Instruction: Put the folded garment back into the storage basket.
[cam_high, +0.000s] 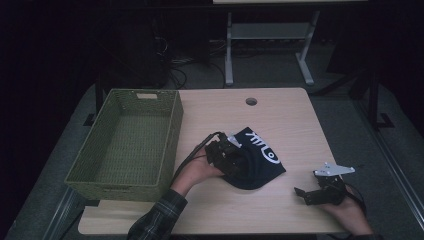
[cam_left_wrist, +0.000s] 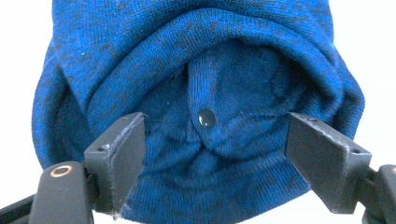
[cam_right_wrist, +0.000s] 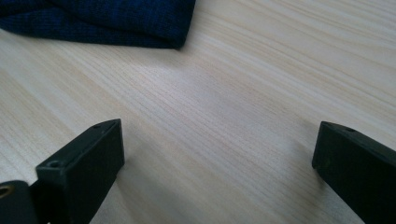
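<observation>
A table (cam_high: 280, 115) fills the middle of the high view. A basket (cam_high: 170, 145) sits on its left part, reaching from the near edge almost to the far edge. To the right of the basket, near the table's middle, lies a knitted hat (cam_high: 260, 155). The left gripper (cam_high: 235, 162) is at the hat's left, near side, its jaws standing to either side of the folded knit (the left gripper view looks straight into the fold). The right gripper (cam_high: 307, 195) rests near the table's front right corner, apart from the hat, to its right and nearer the person. A round hole (cam_high: 251, 101) lies behind the hat, close to the far edge.
</observation>
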